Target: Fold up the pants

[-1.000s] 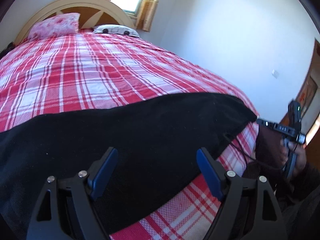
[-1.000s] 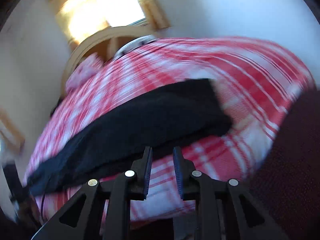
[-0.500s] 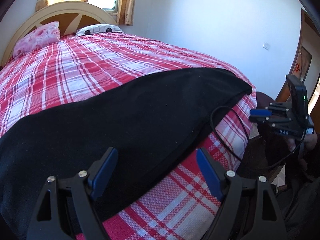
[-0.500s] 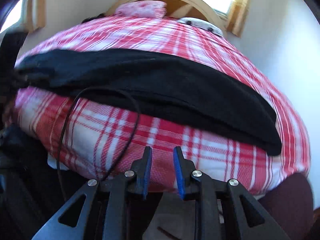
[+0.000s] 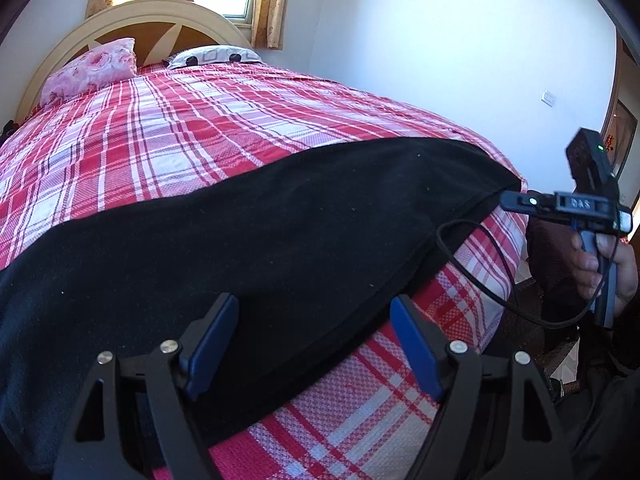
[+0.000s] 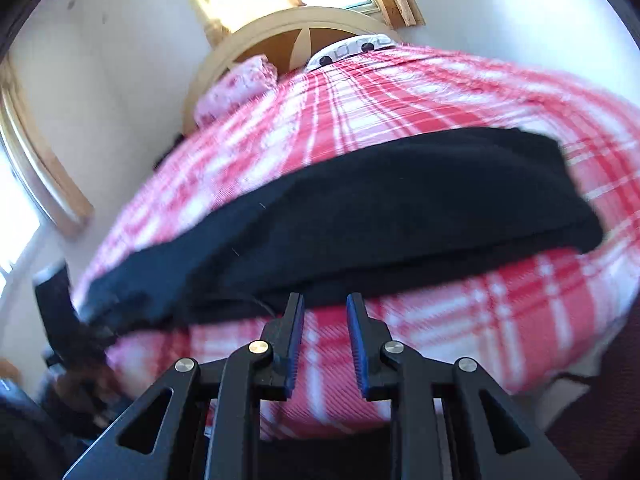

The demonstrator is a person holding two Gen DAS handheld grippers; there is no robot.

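Black pants (image 5: 280, 232): spread flat across the red plaid bed (image 5: 192, 136), directly ahead of both sets of jaws. Left gripper (image 5: 314, 344): jaws spread wide over the pants' near edge, gripping nothing. Right gripper (image 6: 323, 332): jaws narrowly parted, empty, just short of the pants' hem
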